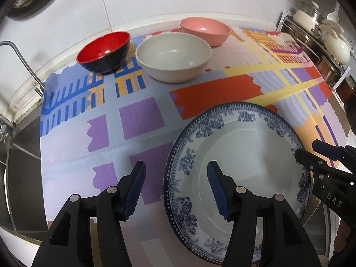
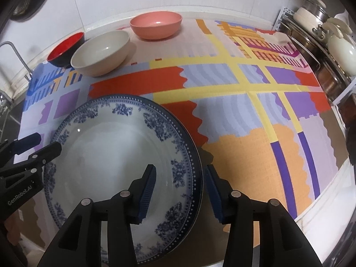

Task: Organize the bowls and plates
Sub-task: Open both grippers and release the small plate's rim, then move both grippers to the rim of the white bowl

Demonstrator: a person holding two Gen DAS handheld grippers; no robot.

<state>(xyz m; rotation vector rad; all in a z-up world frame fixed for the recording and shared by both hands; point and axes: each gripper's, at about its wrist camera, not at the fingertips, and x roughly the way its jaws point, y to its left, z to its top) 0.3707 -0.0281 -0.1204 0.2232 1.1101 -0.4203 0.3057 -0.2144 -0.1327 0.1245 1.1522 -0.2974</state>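
Note:
A blue-and-white floral plate (image 1: 240, 155) (image 2: 111, 146) lies flat on the patterned mat near the front edge. My left gripper (image 1: 176, 189) straddles its left rim, one finger over the mat and one over the plate's well, pads clear of the rim. My right gripper (image 2: 181, 191) straddles the right rim the same way, open, with gaps on both sides. Each gripper shows at the edge of the other's view: the right gripper (image 1: 311, 153), the left gripper (image 2: 44, 144). At the back stand a red-and-black bowl (image 1: 103, 51) (image 2: 66, 49), a beige bowl (image 1: 173, 56) (image 2: 101, 53) and a pink bowl (image 1: 205, 31) (image 2: 155, 25).
The colourful mat (image 1: 138, 122) (image 2: 255, 151) covers the counter. A sink with a metal faucet (image 1: 20, 55) lies to the left. A rack of pots and lids (image 1: 322, 35) (image 2: 322, 33) stands at the right against the tiled wall.

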